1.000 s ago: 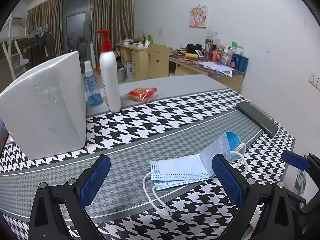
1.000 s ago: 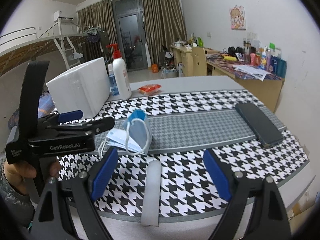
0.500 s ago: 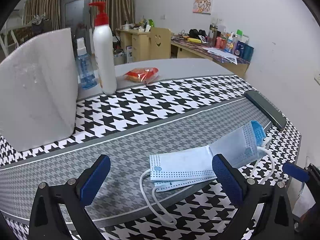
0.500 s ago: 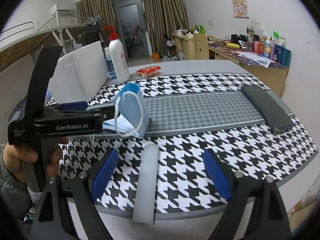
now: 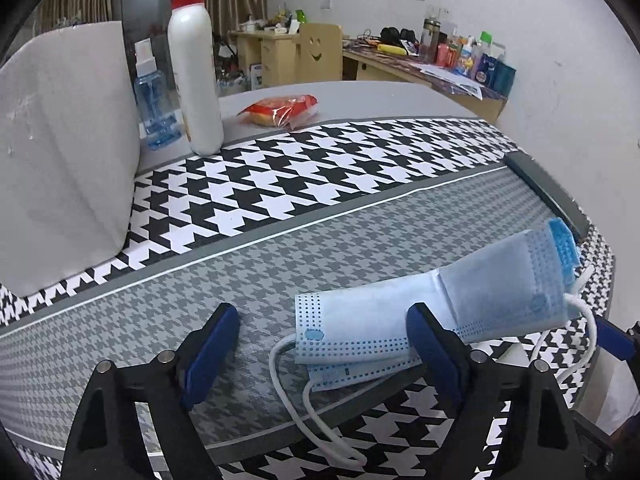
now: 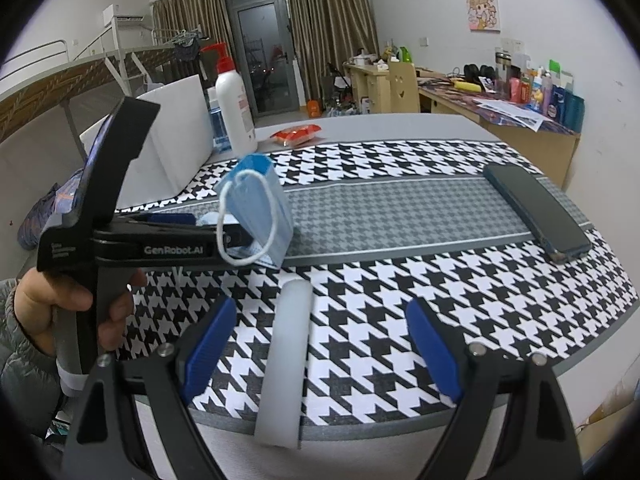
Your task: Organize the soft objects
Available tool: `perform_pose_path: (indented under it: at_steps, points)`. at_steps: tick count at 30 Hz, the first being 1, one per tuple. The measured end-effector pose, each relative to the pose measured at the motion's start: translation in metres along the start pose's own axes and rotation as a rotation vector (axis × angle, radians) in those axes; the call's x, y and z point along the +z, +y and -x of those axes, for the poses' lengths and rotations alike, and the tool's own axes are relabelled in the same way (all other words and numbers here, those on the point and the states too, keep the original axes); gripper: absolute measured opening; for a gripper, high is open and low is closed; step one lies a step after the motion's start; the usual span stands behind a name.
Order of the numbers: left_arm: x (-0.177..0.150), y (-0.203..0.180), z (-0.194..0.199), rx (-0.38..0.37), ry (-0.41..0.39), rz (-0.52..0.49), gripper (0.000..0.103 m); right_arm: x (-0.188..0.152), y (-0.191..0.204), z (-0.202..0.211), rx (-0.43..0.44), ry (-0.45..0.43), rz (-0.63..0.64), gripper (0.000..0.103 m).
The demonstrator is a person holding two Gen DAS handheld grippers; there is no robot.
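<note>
Blue face masks (image 5: 420, 320) stacked on houndstooth cloth, one end upturned

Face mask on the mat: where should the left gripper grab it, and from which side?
Grip the flat folded body of the face mask near its end by the loose ear loops, coming down from above. That end lies flat on the mat between the open left gripper fingers, whose jaws have just been closing; the far end curls up.
</note>
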State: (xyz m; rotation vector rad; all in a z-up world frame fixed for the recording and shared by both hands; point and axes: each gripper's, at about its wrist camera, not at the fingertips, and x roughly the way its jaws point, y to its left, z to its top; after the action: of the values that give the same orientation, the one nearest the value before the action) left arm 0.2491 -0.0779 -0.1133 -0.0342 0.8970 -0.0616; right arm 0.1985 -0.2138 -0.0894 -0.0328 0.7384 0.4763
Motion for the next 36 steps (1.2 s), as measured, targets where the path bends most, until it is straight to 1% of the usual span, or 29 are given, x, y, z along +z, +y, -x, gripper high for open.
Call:
perform_pose_path:
  at_steps: [2, 3, 5, 7, 9, 11, 13, 15, 18, 20, 24, 29, 33, 36]
  points:
    - [0.000, -0.001, -0.001, 0.012, 0.002, -0.005, 0.084, -0.001, 0.000, -0.001, 0.002, 0.007, 0.001, 0.090]
    - [0.000, -0.002, -0.001, 0.029, 0.004, -0.012, 0.080, -0.002, 0.000, -0.002, 0.001, 0.009, 0.003, 0.090]
    - [0.001, -0.005, -0.002, 0.042, 0.001, -0.027, 0.070, -0.004, 0.000, -0.002, -0.002, 0.015, 0.001, 0.090]
    - [0.001, -0.008, -0.001, 0.032, -0.007, -0.049, 0.056, -0.005, -0.001, -0.002, 0.002, 0.020, -0.004, 0.090]
    - [0.001, -0.012, 0.000, 0.027, -0.011, -0.067, 0.049, -0.006, 0.000, -0.002, 0.000, 0.029, 0.002, 0.090]
    - [0.001, -0.010, 0.000, 0.028, -0.015, -0.062, 0.041, -0.008, 0.002, -0.001, -0.007, 0.033, 0.015, 0.090]
    - [0.003, -0.007, -0.001, 0.032, -0.019, -0.045, 0.023, -0.010, 0.004, 0.001, -0.005, 0.033, 0.021, 0.090]
    - [0.004, -0.004, 0.000, 0.017, -0.022, -0.031, 0.014, -0.011, 0.006, 0.001, -0.003, 0.035, 0.021, 0.090]
    - [0.003, -0.004, 0.002, -0.004, -0.030, -0.037, 0.010, -0.011, 0.010, 0.000, -0.008, 0.041, 0.032, 0.090]
    - [0.002, -0.006, 0.005, -0.018, -0.038, -0.043, 0.004, -0.011, 0.013, 0.000, -0.010, 0.043, 0.039, 0.090]
    - [0.000, -0.005, 0.007, -0.041, -0.040, -0.038, 0.004, -0.012, 0.018, 0.002, -0.019, 0.039, 0.052, 0.090]
    - [-0.006, -0.004, 0.017, -0.080, -0.060, -0.036, 0.003, -0.014, 0.022, -0.002, -0.031, 0.060, 0.061, 0.081]
    - [-0.008, -0.006, 0.033, -0.098, -0.104, -0.045, 0.003, -0.014, 0.021, 0.000, -0.036, 0.060, 0.049, 0.079]
    - [-0.007, -0.002, 0.044, -0.114, -0.129, -0.031, 0.003, -0.015, 0.023, 0.002, -0.035, 0.059, 0.049, 0.078]
